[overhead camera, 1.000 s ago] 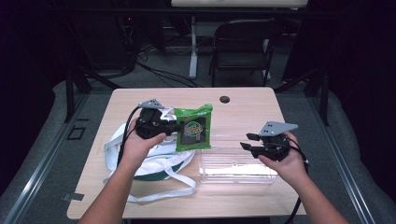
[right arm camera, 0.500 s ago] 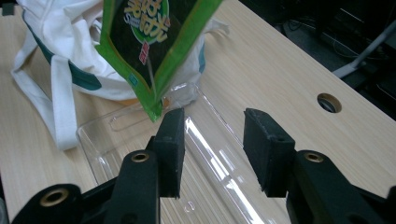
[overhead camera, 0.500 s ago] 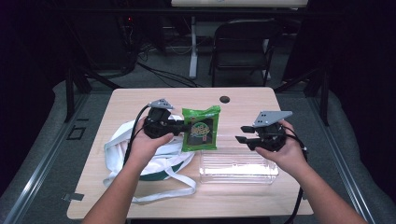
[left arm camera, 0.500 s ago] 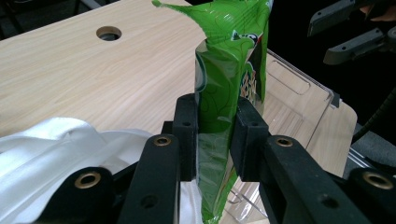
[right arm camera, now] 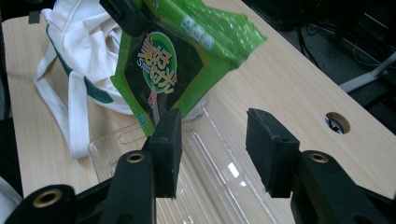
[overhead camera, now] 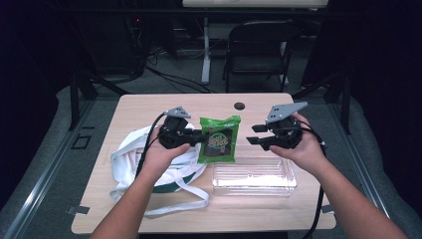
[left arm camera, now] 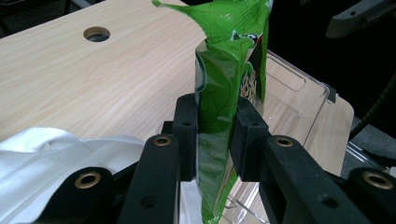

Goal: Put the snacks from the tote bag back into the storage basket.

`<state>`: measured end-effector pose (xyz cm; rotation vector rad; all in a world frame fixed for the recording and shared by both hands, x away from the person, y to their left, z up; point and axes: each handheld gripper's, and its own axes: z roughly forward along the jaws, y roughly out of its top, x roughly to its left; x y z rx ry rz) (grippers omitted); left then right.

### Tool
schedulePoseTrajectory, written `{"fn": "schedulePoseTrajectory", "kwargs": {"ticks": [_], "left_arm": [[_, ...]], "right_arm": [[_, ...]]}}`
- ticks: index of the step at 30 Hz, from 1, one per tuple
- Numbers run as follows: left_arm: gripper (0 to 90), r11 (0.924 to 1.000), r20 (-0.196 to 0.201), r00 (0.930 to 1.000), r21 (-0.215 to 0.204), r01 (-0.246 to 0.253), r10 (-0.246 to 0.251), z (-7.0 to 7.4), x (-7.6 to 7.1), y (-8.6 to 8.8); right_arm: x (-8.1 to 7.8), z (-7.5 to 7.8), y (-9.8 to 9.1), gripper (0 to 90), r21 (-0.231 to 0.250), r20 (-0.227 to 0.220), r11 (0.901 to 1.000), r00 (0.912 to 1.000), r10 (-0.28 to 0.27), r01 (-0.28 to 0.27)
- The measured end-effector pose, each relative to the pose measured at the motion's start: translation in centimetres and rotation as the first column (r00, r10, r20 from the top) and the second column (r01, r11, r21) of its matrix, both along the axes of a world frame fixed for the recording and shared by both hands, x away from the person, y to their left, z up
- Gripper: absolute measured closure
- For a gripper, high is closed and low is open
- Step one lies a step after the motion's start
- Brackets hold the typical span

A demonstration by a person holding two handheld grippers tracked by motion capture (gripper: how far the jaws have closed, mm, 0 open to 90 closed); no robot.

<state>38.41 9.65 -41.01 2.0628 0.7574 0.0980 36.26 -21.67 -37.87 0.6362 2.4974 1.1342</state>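
Left gripper (overhead camera: pixel 199 136) is pinching the shiny green snack bag (overhead camera: pixel 219 139); right gripper (overhead camera: pixel 255 134), opening with nothing between, should be grabbing the bag's free edge squarely above the clear plastic tray (overhead camera: pixel 254 178).

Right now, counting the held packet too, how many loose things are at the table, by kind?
Green snack packet, clamped in the left hand-held gripper: 1
White tote bag with green trim: 1
Clear plastic tray: 1
Total: 3

Green snack packet (overhead camera: pixel 219 139) hangs upright above the table, edge pinched.
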Motion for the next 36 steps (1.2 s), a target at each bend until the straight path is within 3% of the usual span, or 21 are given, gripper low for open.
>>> {"fn": "schedulePoseTrajectory", "kwargs": {"ticks": [14,29,36], "left_arm": [[74.4,0.9996,-0.012,0.9995,0.01,0.028,-0.027,-0.7,-0.1,-1.2],[74.4,0.9983,-0.02,0.9983,0.019,0.055,-0.055,-1.0,-0.2,-2.3],[74.5,0.9977,-0.022,0.9977,0.023,0.064,-0.063,-1.1,-0.2,-2.7]], "right_arm": [[0.9,1.5,1.6,44.8,-0.098,0.063,0.9937,0.9962,0.061,-0.055],[1.8,1.9,3.0,38.9,-0.176,0.068,0.9803,0.9924,0.102,-0.089],[1.9,1.8,3.6,38.6,-0.187,0.065,0.9765,0.9906,0.121,-0.107]]}}
